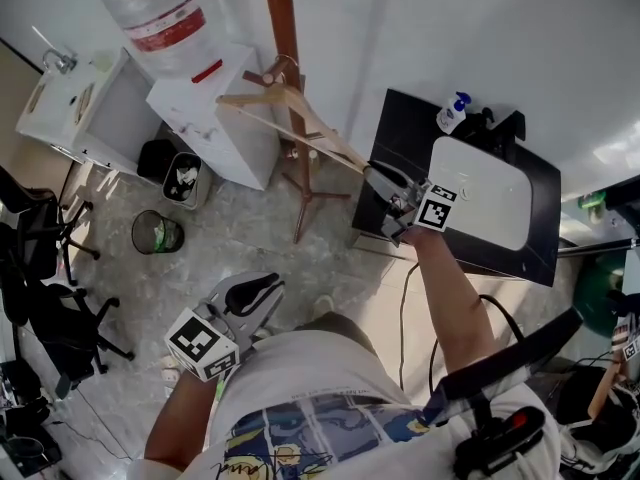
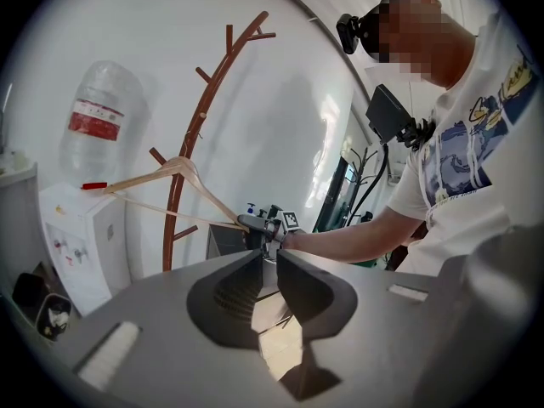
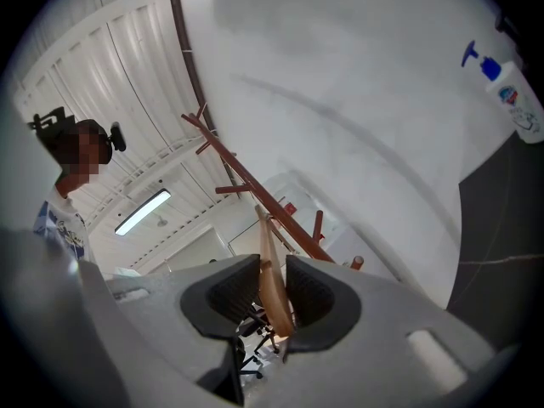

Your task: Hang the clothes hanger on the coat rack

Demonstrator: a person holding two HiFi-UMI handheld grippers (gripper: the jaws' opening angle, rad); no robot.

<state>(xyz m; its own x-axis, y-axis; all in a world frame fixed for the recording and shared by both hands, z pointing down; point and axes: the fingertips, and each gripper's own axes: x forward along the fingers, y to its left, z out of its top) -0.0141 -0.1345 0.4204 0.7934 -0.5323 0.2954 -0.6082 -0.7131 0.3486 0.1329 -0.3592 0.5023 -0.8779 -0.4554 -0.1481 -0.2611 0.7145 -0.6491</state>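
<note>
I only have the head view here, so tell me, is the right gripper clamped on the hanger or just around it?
Observer: Just around it. The right gripper view shows the hanger between the right gripper's jaws, with a sliver of daylight beside the wood.
Operator: Is the hanger level?
Observer: No, in the left gripper view the end at the gripper sits lower than the far end.
Operator: Left gripper carrying anything?
Observer: Nothing; the left gripper's jaws stand slightly apart, empty.
</note>
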